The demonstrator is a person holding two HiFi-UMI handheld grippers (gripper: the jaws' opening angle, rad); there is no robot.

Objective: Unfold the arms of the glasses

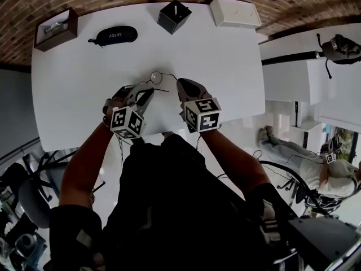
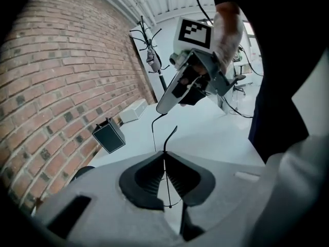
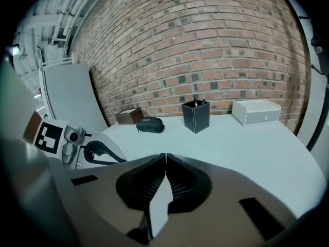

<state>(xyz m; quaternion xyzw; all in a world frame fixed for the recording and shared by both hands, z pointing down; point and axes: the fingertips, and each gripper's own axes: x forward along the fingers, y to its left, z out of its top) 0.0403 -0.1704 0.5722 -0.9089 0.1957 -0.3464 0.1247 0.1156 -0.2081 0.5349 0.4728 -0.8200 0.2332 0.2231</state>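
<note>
The glasses (image 1: 157,77), a thin wire pair with round lenses, are held up above the white table (image 1: 73,95), between the two grippers and just in front of the person's chest. The left hand-held gripper (image 1: 148,90) is clenched on them: in the left gripper view a fine dark wire of the frame runs straight down through the narrow slit between its black pads (image 2: 146,179), and a curved arm end sticks up free just past the tips. The right hand-held gripper (image 1: 181,84) faces it from the other side, close by, with its jaws pressed together. The right gripper view shows no gap between them and the wire itself cannot be made out there, but in the left gripper view a second thin curved wire of the glasses rises to the very tip of that gripper and seems pinched there. Both grippers slant downward toward the table with their marker cubes turned up to the head camera. Along the far edge of the table, by the brick wall (image 3: 205,45), sit a brown box (image 1: 55,30), a black glasses case (image 1: 115,35), a black square pen holder (image 1: 174,16) and a white box (image 1: 234,11), all well apart from the glasses.
</note>
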